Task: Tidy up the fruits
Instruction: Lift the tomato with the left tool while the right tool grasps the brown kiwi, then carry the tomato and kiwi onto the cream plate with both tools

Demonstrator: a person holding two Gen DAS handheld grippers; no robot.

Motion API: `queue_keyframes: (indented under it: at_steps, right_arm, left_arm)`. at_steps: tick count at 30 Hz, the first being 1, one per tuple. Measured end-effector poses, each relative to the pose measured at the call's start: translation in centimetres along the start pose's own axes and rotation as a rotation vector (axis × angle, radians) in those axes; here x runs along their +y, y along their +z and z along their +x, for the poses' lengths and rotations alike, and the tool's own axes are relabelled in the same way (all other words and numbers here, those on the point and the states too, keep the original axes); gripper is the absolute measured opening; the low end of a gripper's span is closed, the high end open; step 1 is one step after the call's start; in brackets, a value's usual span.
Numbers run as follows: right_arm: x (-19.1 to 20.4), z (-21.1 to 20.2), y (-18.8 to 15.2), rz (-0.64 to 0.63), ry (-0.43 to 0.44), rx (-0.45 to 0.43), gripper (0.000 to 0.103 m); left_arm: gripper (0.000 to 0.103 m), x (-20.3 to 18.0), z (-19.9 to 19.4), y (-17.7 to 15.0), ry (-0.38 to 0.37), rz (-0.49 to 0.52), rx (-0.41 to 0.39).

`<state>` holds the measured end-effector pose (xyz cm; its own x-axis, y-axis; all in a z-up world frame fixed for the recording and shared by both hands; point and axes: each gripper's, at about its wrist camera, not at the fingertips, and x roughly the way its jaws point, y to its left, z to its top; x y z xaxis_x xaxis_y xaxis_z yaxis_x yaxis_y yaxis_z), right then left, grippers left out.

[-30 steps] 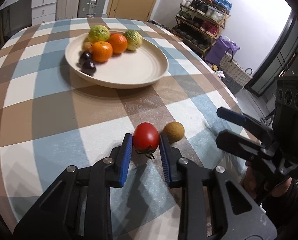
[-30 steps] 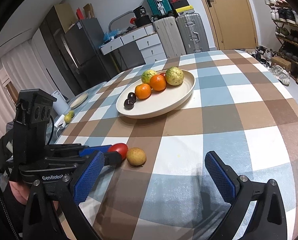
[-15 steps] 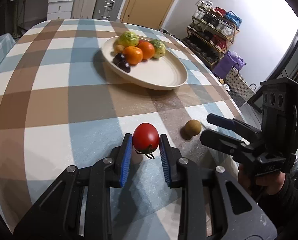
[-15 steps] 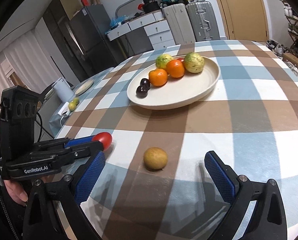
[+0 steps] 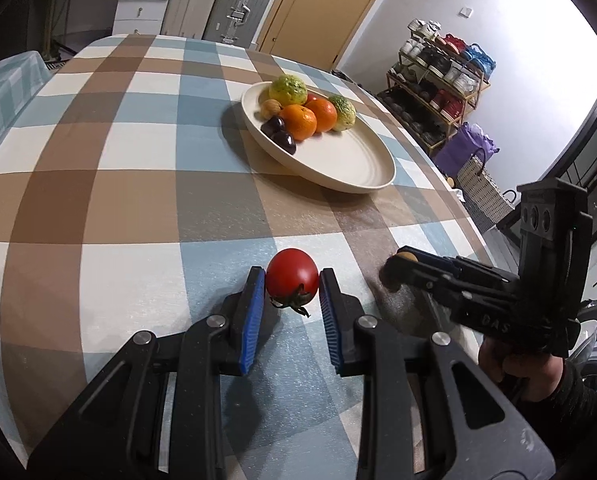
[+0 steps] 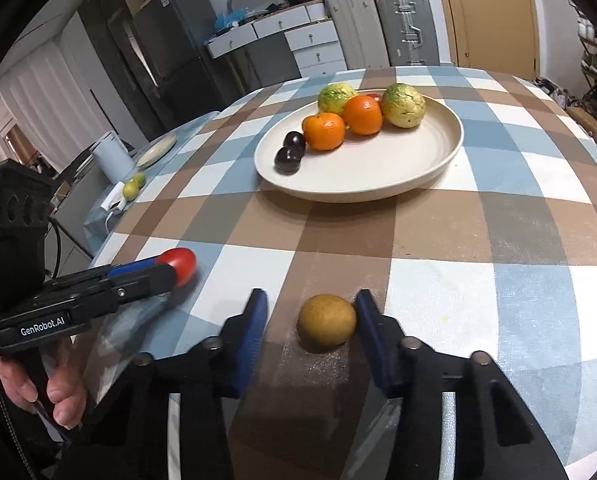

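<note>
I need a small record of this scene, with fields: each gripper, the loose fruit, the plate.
left gripper: shut on the tomato
right gripper: jaws closing around the brown round fruit; a gap shows on its left side
plate: cream, holds two oranges, two green-yellow fruits, two dark plums
surface: checked tablecloth

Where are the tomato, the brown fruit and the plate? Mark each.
tomato (image 5: 291, 277): left wrist view, middle of its red skin.
brown fruit (image 6: 326, 322): right wrist view, centre.
plate (image 6: 362, 164): right wrist view, bare inner floor.
</note>
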<state>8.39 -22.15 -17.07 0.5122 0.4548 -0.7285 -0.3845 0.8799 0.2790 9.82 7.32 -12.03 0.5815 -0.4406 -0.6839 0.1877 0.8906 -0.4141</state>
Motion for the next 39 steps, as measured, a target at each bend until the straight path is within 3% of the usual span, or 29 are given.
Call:
queue_keyframes:
  at_steps: [2, 8, 19, 34, 39]
  right_arm:
    - [-0.5, -0.2, -0.1, 0.022, 0.013, -0.006, 0.028]
    - [-1.3, -0.9, 0.0, 0.065, 0.033, -0.049, 0.028]
    - [-1.9, -2.4, 2.1, 0.034, 0.063, -0.156, 0.028]
    - [-4.8, -0.3, 8.3, 0.021, 0.089, -0.173, 0.028]
    - [-5.2, 1.3, 10.3, 0.003, 0.092, -0.140, 0.028]
  left_arm:
    - [0.025, 0.1, -0.2, 0.0, 0.005, -0.003, -0.016]
    - [0.025, 0.1, 0.4, 0.7, 0.003, -0.009, -0.006]
    - [0.025, -2.5, 2.2, 3.5, -0.010, 0.027, -0.022]
    - [0.025, -4.7, 7.8, 10.4, -0.045, 0.032, -0.019]
    - [0.025, -5.2, 10.5, 12.4, -0.053, 0.046, 0.003]
